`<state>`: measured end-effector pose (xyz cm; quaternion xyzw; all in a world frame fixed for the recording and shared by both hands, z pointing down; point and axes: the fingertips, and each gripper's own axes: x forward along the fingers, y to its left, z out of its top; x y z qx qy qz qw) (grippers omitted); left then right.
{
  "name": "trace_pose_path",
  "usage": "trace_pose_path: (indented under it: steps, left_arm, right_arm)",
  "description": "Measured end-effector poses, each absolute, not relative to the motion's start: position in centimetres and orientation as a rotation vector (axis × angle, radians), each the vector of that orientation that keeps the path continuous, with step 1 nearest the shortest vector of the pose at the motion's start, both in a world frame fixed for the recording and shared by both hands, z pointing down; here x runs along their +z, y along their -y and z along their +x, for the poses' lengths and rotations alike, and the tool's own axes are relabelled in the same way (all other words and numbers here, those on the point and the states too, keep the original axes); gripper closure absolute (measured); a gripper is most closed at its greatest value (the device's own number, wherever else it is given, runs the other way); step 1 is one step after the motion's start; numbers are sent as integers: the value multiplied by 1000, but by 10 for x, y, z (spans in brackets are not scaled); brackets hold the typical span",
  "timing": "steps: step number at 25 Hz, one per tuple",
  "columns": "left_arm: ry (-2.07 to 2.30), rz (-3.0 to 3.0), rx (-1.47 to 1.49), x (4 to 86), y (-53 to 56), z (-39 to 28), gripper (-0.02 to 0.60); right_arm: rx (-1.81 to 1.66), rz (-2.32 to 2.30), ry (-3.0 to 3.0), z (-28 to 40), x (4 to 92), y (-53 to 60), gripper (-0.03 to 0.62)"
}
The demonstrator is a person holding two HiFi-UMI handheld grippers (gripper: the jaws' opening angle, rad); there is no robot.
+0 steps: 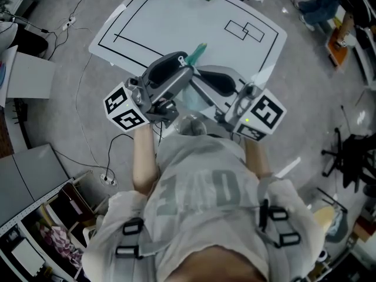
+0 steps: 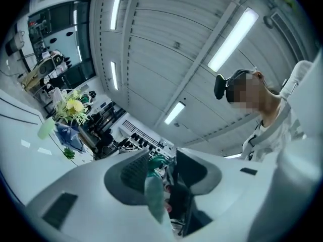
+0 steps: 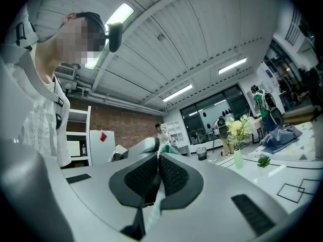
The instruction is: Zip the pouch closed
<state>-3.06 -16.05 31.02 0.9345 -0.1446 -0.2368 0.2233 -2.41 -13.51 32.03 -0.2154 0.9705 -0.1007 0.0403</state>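
Clearly we are mid-regrip, judging by how things lie. The right gripper (image 3: pixel 157 171) has its pads pressed together on a thin edge of the pouch (image 3: pixel 153 208) and carries it. The left gripper (image 2: pixel 162 166) stands spread, with a strip of the pouch (image 2: pixel 154 195) hanging between its pads but not squeezed. In the head view both tools meet close to our chest, above the near edge of the table (image 1: pixel 176 16), and the pouch (image 1: pixel 197 53) hangs in the air between them, clear of the surface.

Next, we judge, the left gripper must find the zip pull and close on it while the right keeps the fabric taut, then draw along the teeth.

We cannot make out the pull or the slider in any view, nor how much of the zip is already shut. Most of the pouch's body sits behind the jaws.
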Motion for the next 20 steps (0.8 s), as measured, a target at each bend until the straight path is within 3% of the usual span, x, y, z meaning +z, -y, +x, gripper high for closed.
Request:
trace_pose_path:
  steps: [7, 20]
  left_arm:
    - [431, 2652, -610, 312, 159, -28, 454]
    - [585, 2758, -532, 313, 162, -27, 443]
  right_arm:
    - [-323, -662, -2985, -22, 324, 136, 577]
    - [-360, -732, -2976, -17, 327, 138, 577]
